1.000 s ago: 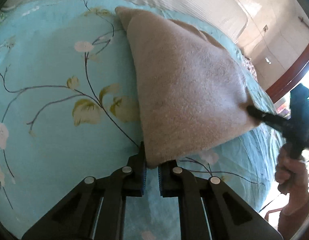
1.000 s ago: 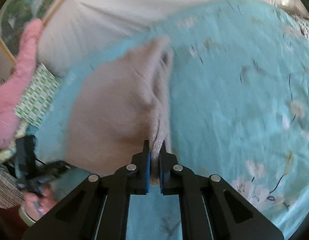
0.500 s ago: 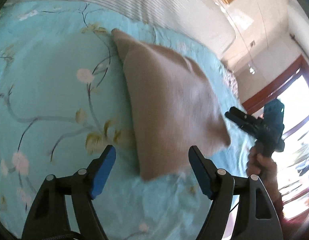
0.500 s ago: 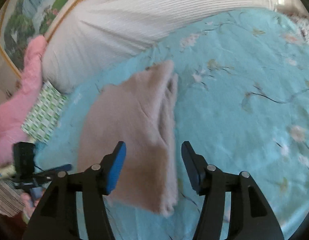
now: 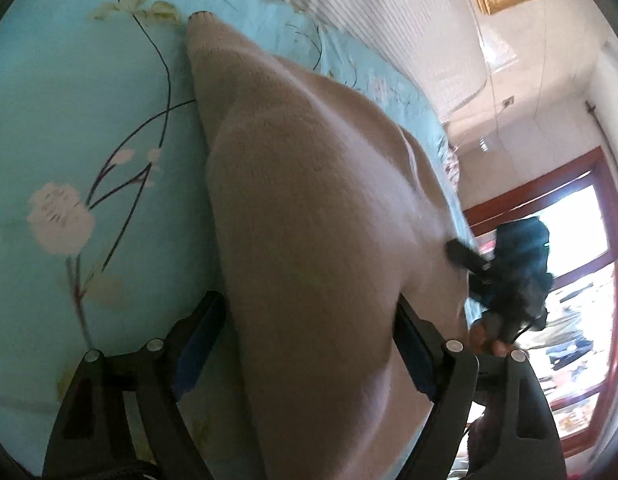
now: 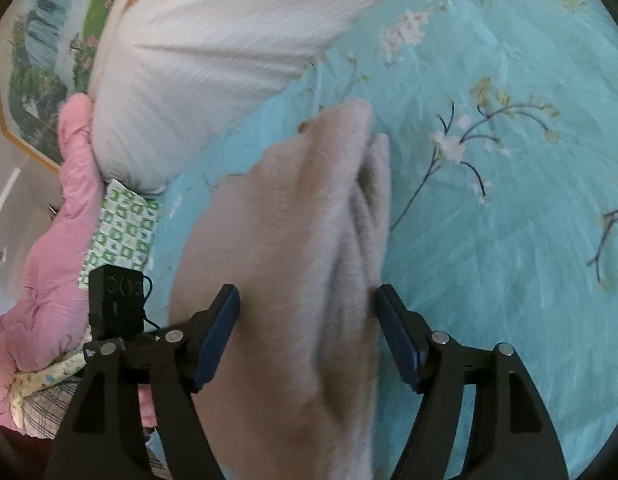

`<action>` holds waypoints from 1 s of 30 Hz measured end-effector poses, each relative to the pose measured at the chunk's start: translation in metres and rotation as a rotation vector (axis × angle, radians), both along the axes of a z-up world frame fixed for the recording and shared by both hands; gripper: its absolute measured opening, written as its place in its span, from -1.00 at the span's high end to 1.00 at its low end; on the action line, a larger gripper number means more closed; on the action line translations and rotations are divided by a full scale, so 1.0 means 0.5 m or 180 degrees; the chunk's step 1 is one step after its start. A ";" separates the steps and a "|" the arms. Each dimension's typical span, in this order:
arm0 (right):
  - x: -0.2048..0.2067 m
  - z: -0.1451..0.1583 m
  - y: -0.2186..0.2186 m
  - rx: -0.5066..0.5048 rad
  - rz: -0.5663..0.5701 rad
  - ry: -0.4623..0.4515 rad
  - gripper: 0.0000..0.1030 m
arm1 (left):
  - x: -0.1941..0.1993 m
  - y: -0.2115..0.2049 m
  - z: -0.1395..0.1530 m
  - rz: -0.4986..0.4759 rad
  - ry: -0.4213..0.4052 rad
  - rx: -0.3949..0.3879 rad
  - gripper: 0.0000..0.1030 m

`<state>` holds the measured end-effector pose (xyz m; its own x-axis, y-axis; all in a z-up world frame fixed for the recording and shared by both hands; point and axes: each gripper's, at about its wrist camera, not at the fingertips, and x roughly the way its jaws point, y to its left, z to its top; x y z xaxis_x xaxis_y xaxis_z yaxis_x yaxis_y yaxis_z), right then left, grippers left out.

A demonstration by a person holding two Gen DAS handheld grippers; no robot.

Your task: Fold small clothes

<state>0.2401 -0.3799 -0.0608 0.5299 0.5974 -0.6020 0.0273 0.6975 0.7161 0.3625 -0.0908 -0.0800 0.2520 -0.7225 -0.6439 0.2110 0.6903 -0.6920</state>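
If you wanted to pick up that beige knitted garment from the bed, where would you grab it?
Probably at a near corner of the beige garment, coming in low from the near edge. It lies folded flat on the turquoise sheet, so only the edges offer layers to pinch. In the right wrist view the stacked edges run along its right side, so pinching there should catch every layer.

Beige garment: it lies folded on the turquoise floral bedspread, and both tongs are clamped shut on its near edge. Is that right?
Not quite. The beige garment does lie folded on the turquoise floral bedspread, but neither pair is clamped: the left tongs and right tongs have just been opening and stand wide, straddling the cloth without pinching it. Each wrist view shows its own pair.
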 end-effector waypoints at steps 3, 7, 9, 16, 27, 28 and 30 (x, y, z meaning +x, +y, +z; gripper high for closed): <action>0.019 -0.031 0.013 0.0071 0.0080 0.0089 -0.37 | 0.002 0.004 -0.008 0.0030 -0.0024 -0.0045 -0.12; 0.025 -0.021 0.049 0.0091 0.0194 0.0092 0.19 | -0.026 0.016 0.013 0.0037 -0.0180 0.0014 0.14; 0.012 0.007 0.067 0.0081 0.0214 -0.0023 0.29 | -0.047 0.035 0.030 0.0057 -0.0188 -0.0036 0.18; -0.045 0.058 0.193 0.0328 0.0553 -0.0256 0.31 | -0.195 0.182 0.102 0.0200 -0.0347 -0.0097 0.19; -0.059 -0.010 0.377 0.0380 0.0925 -0.0107 0.25 | -0.341 0.361 0.033 0.0556 -0.0244 -0.0204 0.10; -0.059 -0.012 0.375 0.0396 0.0917 -0.0091 0.23 | -0.336 0.358 0.032 0.0540 -0.0263 -0.0230 0.06; -0.060 -0.011 0.370 0.0311 0.0894 -0.0037 0.08 | -0.336 0.359 0.033 0.0497 -0.0233 -0.0222 -0.08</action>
<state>0.2103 -0.1951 -0.0662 0.3422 0.7763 -0.5294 -0.1656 0.6044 0.7793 0.1944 0.0885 -0.0634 0.4090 -0.7131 -0.5694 0.1566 0.6696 -0.7261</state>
